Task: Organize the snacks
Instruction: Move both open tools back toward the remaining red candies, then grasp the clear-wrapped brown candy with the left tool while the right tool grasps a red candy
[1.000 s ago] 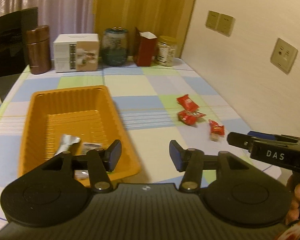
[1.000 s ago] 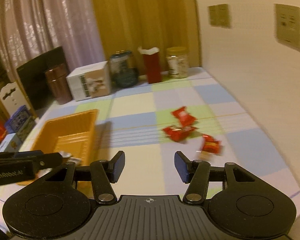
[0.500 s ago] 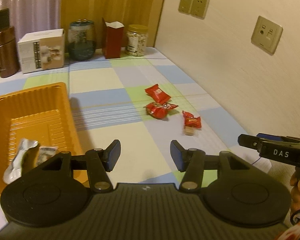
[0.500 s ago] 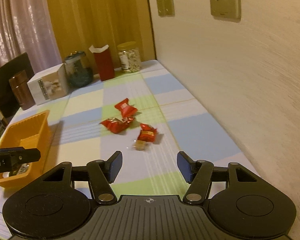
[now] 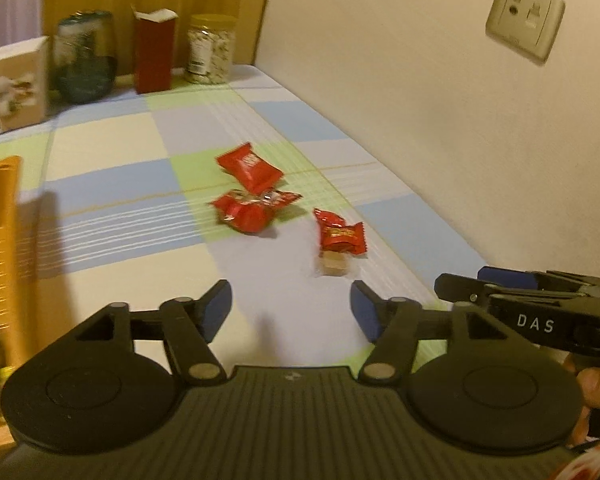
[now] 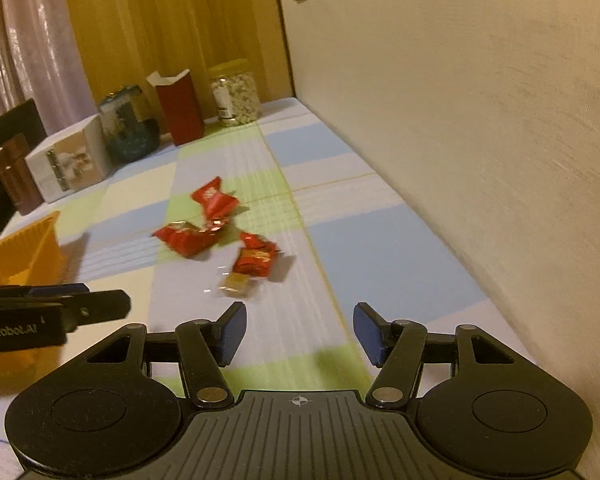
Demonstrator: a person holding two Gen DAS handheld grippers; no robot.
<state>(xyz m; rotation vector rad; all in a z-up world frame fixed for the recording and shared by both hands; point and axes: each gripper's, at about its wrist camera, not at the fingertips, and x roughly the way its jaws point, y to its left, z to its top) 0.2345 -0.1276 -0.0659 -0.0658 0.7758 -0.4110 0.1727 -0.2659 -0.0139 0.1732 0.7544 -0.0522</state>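
Left gripper (image 5: 290, 306): jaws opening, nothing between them.
Right gripper (image 6: 298, 334): jaws apart, empty.
Red snack packets: three on the checked tablecloth (image 5: 112, 148), ahead of both grippers; nearest (image 5: 340, 236), middle (image 5: 252, 208), farthest (image 5: 248, 166).
Orange basket (image 6: 20, 248): one, at left.

Three red snack packets (image 5: 247, 166) (image 5: 252, 209) (image 5: 340, 237) loose on the checked tablecloth, orange basket (image 6: 24, 252) well apart at the left.

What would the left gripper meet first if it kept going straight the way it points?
Probably the nearest red snack packet, just ahead of the open, empty left gripper, whose jaws are opening; depth is uncertain.
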